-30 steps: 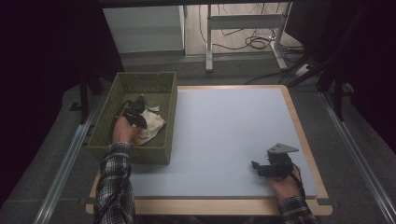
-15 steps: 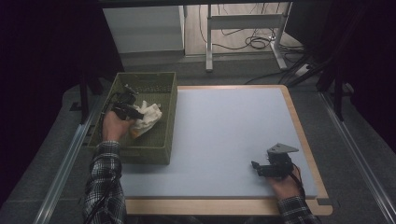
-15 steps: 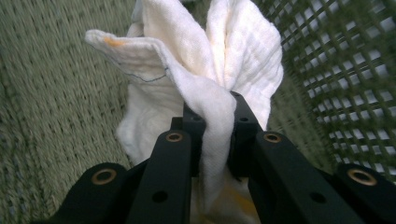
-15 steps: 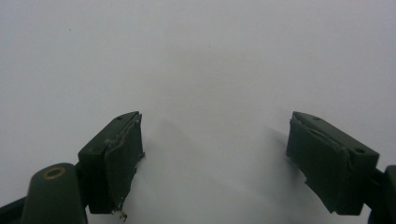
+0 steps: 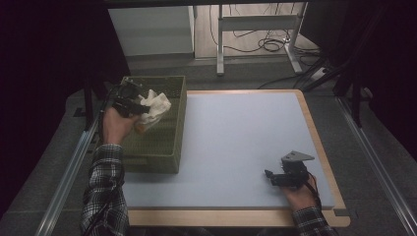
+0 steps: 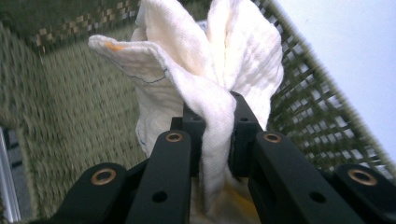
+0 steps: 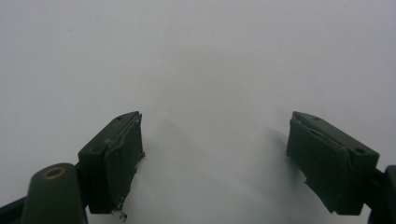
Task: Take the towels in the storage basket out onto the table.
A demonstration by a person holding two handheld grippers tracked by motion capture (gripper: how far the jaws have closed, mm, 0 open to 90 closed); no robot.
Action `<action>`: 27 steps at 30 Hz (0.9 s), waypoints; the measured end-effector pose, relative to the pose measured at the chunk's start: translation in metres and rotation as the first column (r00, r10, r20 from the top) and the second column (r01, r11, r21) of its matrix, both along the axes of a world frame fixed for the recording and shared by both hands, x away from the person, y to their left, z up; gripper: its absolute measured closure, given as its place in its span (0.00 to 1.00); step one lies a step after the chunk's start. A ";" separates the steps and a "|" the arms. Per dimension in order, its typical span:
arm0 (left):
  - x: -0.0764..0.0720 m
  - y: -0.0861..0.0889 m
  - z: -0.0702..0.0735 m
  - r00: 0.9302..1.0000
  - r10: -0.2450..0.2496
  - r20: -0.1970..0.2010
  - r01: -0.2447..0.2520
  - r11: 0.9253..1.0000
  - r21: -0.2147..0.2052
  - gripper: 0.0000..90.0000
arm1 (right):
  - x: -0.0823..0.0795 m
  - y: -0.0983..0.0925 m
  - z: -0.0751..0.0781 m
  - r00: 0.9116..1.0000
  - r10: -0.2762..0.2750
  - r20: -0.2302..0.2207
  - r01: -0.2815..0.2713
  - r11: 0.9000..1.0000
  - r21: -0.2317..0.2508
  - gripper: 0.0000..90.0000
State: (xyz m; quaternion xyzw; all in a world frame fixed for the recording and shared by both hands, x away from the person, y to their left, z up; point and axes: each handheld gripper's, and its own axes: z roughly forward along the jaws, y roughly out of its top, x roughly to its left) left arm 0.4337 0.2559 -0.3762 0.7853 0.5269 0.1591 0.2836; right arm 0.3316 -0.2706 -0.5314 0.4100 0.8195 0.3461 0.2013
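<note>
Left gripper [image 5: 134, 102] clamps a fold of the cream cloth [image 5: 153, 107] between its jaws, holding it above the green mesh basket [image 5: 158, 147]; the cloth hangs free over the basket's interior (one orange stain near a hem, seen in the left gripper view [image 6: 215, 123]). Right gripper [image 5: 273, 176] rests on the counter [image 5: 236, 137], well apart from the basket, jaws spread wide with nothing between them.

Left gripper [image 5: 132, 101] gripping cloth [image 5: 153, 105] above green basket [image 5: 162, 147], right gripper [image 5: 271, 175] on mat [image 5: 236, 142]
</note>
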 end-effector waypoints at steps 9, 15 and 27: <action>-0.001 -0.020 0.021 0.997 -0.047 0.066 0.046 0.999 0.006 0.90 | 0.000 0.000 0.000 1.000 0.000 0.000 0.000 1.000 0.000 0.21; -0.001 -0.036 0.033 0.991 -0.087 0.098 0.087 0.996 0.007 0.90 | 0.000 0.000 0.000 1.000 0.000 0.000 0.000 1.000 0.000 0.21; 0.005 -0.072 0.041 0.980 -0.157 0.119 0.158 0.987 0.001 0.90 | 0.000 0.000 0.000 1.000 0.001 -0.001 -0.001 1.000 0.002 0.21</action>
